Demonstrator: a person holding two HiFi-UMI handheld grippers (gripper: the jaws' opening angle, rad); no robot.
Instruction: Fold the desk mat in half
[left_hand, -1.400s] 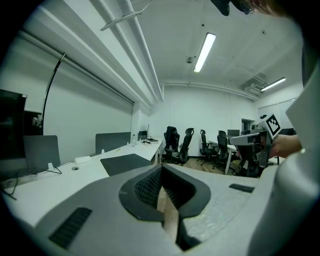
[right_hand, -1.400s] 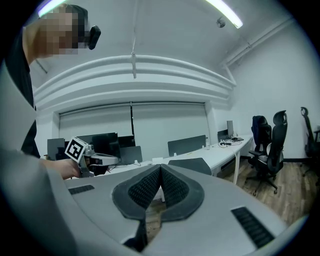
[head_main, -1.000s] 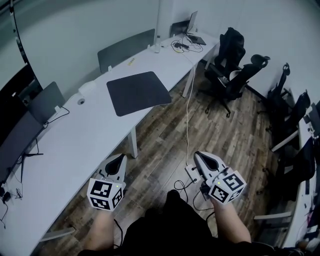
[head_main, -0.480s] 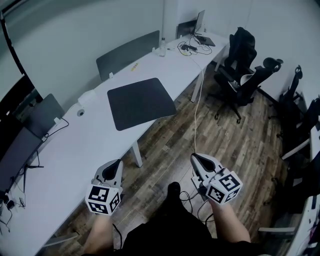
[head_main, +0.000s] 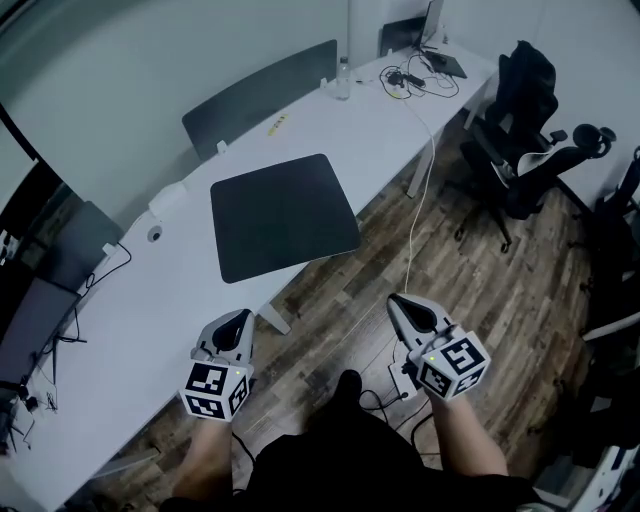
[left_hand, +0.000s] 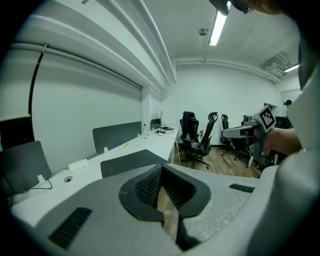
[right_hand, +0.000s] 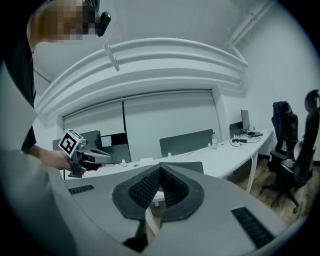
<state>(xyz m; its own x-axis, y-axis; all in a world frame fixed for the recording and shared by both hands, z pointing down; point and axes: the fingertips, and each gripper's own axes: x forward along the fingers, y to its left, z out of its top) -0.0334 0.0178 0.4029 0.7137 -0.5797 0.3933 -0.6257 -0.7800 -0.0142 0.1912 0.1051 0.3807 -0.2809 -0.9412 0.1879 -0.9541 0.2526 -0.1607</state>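
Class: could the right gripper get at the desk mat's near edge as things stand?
Probably yes, with a step forward. The right gripper hangs over the floor, apart from the desk mat, with nothing between them. Its jaws are shut and would need opening.

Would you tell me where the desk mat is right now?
In the head view, the desk mat lies unfolded on the white desk, ahead of the left gripper and right gripper, between the grey divider panel and the desk's front edge.
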